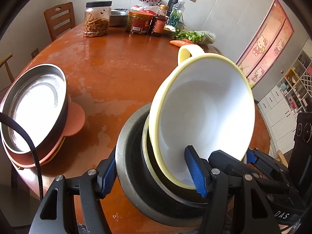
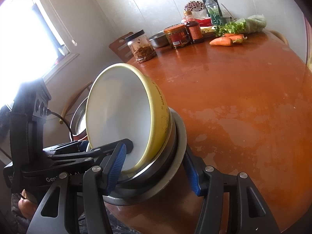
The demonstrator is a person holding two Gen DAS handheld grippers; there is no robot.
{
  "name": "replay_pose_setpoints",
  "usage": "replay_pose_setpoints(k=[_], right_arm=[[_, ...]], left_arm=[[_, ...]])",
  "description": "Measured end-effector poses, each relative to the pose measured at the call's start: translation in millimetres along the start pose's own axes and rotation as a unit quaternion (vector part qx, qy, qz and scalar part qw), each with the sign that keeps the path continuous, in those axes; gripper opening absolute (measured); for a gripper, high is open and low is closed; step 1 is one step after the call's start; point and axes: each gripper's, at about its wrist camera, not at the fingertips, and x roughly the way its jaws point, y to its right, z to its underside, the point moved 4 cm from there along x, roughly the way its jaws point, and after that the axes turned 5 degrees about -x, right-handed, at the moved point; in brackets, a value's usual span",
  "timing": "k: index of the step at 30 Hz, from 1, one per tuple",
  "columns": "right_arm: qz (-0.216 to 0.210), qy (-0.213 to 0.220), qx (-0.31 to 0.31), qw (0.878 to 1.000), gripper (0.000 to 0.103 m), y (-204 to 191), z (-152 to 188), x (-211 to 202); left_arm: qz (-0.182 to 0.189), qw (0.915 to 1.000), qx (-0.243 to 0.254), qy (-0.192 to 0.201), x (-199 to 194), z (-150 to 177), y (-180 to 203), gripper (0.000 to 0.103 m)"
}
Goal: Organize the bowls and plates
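Note:
A nested stack stands tilted at the near edge of the brown table (image 1: pixel 117 62): a yellow bowl (image 1: pixel 204 107) with a white inside sits in a dark steel bowl (image 1: pixel 142 171), which sits in a grey dish (image 1: pixel 124 156). My left gripper (image 1: pixel 151 167) is shut across the stack's rims, one pad inside the yellow bowl and one outside the grey dish. From the other side, my right gripper (image 2: pixel 155 161) clamps the same stack (image 2: pixel 156 117) the same way. A second stack, a steel bowl (image 1: pixel 37 107) on an orange eared dish (image 1: pixel 75 120), rests to the left.
Jars (image 1: pixel 96 19), bottles (image 1: pixel 159 20), a steel basin (image 1: pixel 118 17), greens (image 1: pixel 192 35) and carrots (image 2: pixel 221 41) crowd the table's far side. A wooden chair (image 1: pixel 59 19) stands behind it. A cable (image 1: pixel 29 136) hangs across the left stack. A person's hand (image 2: pixel 25 204) holds the left gripper.

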Motion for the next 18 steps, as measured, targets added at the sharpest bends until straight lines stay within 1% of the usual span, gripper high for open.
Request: replay_pose_setpoints(k=[7,18], right_arm=[[-0.002,0.008,-0.014,1.0,0.059,-9.4,-6.0,-2.1],[-0.011,0.012,-0.022,1.0,0.059,-19.0,-14.7,-0.3]], left_arm=[[-0.002,0.9999,0.002,0.015,-15.7,-2.3,-3.4,0.065],[-0.004,0.9997,-0.002,0.023,-29.4,-5.0,-10.3,0.065]])
